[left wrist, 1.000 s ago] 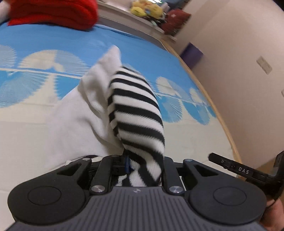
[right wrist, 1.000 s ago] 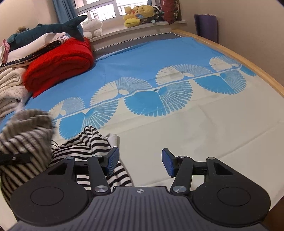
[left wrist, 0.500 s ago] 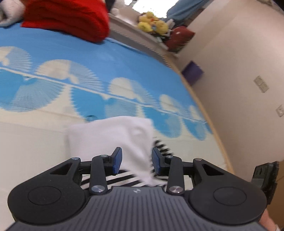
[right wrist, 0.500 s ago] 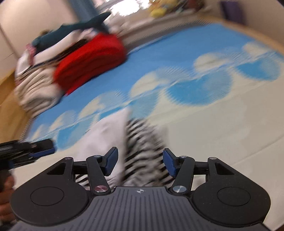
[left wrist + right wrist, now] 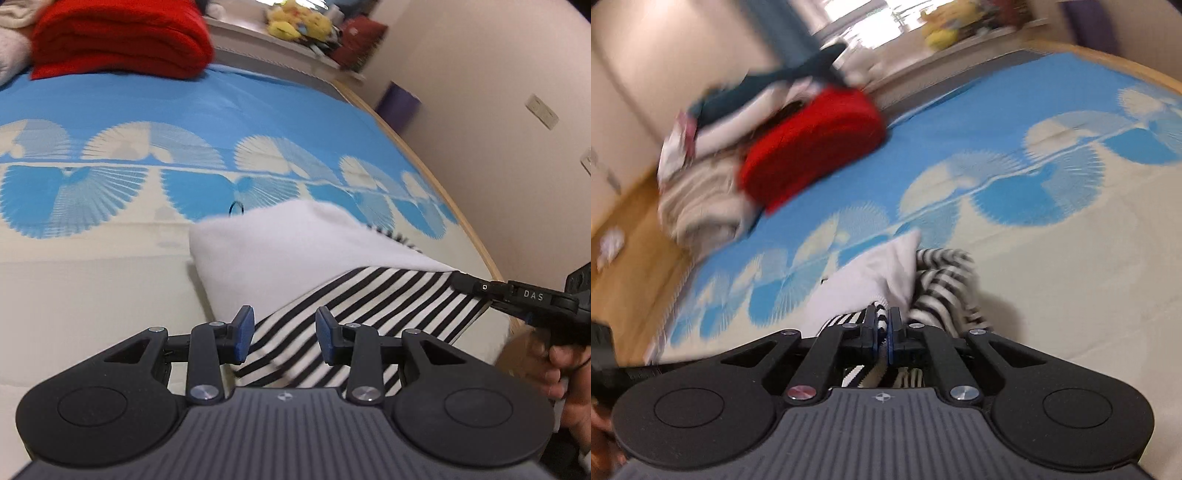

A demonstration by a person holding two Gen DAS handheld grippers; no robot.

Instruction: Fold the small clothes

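A small garment, white (image 5: 295, 251) on one side and black-and-white striped (image 5: 369, 306) on the other, lies on the blue and cream bed sheet (image 5: 92, 280). My left gripper (image 5: 284, 332) is open just above the striped part, its pads not touching the cloth. My right gripper (image 5: 882, 325) is shut on the striped garment (image 5: 942, 284) at its near edge. In the left wrist view the right gripper (image 5: 461, 280) pinches the striped corner at the right, with a hand (image 5: 569, 376) behind it.
A folded red blanket (image 5: 118, 40) and a stack of pale folded clothes (image 5: 701, 199) with a plush shark (image 5: 798, 74) sit at the bed's far side. Plush toys (image 5: 295, 22) line the sill. A small black loop (image 5: 236, 206) lies beyond the garment. The wooden bed edge (image 5: 443, 184) runs near the wall.
My left gripper let go of the lifted garment, which dropped flat onto the bed, and it pulled back open. My right gripper swung over to the garment and shut on its striped edge.
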